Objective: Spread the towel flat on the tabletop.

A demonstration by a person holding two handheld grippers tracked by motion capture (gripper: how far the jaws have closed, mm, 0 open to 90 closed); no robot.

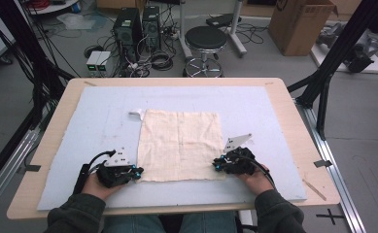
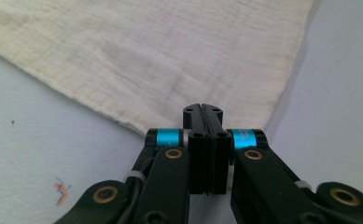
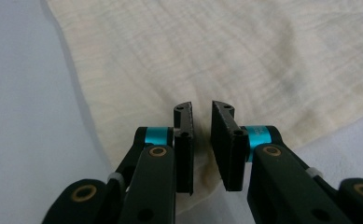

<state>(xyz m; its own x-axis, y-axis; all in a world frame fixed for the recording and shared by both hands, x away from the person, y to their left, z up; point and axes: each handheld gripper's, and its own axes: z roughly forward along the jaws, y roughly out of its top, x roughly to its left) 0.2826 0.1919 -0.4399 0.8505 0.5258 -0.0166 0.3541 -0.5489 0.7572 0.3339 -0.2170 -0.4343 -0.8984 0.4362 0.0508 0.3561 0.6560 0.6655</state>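
cloth: 1 | left gripper, right gripper: 2 | corners maybe pinched

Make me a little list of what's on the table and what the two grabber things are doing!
table: wooden, covered by a pale blue mat
cloth: cream, spread flat on the mat
left gripper: at the cloth's near left corner, jaws pressed together
right gripper: at the cloth's near right corner, a small gap between its jaws, cloth in the gap
far left corner of cloth: a small white tag
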